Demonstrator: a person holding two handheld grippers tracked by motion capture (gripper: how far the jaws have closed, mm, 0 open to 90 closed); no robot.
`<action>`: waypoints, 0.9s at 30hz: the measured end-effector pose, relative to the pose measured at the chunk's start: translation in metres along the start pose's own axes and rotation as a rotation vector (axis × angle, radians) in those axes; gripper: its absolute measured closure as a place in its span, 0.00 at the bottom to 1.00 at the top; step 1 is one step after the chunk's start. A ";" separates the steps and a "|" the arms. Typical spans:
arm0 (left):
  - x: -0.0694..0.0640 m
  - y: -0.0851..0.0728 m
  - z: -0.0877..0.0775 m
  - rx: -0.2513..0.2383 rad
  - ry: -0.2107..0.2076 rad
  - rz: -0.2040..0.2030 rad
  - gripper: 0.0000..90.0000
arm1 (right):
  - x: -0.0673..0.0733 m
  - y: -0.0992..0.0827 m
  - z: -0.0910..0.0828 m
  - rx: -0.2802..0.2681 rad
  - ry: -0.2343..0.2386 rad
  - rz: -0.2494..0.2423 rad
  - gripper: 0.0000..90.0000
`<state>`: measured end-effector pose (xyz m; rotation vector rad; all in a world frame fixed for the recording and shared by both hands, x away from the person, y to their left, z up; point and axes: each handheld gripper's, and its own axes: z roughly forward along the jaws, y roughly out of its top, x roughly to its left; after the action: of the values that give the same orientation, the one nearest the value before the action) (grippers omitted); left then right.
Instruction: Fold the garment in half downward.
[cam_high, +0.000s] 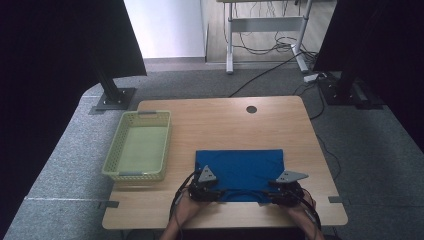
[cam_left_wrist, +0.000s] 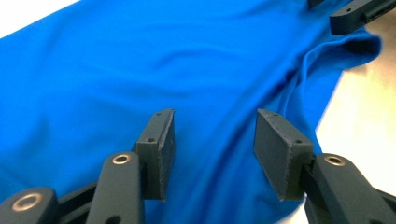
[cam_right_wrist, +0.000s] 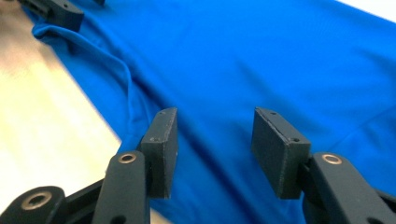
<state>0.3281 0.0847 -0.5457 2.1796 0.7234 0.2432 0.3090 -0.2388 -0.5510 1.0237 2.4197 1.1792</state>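
A blue cloth (cam_high: 240, 170) lies flat and folded on the wooden table (cam_high: 220, 120), near the front edge. My left gripper (cam_high: 206, 187) sits at the cloth's near left corner and my right gripper (cam_high: 286, 191) at its near right corner. In the left gripper view the left gripper (cam_left_wrist: 212, 149) stands open over the blue cloth (cam_left_wrist: 140, 79), pads apart from the fabric. In the right gripper view the right gripper (cam_right_wrist: 212, 149) is likewise open above the blue cloth (cam_right_wrist: 261, 60). Each gripper view shows the other gripper's black jaw tip at the far cloth edge.
A pale green plastic basket (cam_high: 138, 145) stands empty on the table's left side. A round cable hole (cam_high: 251, 109) marks the far middle of the tabletop. Black stands and another desk's legs with cables lie beyond the table on grey carpet.
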 end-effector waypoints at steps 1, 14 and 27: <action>-0.001 -0.002 -0.002 0.001 0.000 0.001 0.53 | 0.002 -0.002 -0.001 0.004 0.002 -0.002 0.56; 0.012 0.004 -0.012 -0.026 0.082 -0.036 0.44 | 0.006 -0.005 -0.015 -0.009 -0.062 0.022 0.45; 0.008 -0.009 -0.001 0.021 0.188 -0.027 0.36 | -0.006 -0.017 -0.009 0.029 -0.182 0.083 0.27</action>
<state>0.3312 0.0944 -0.5523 2.1844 0.8628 0.4325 0.3012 -0.2554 -0.5587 1.1950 2.2799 1.0297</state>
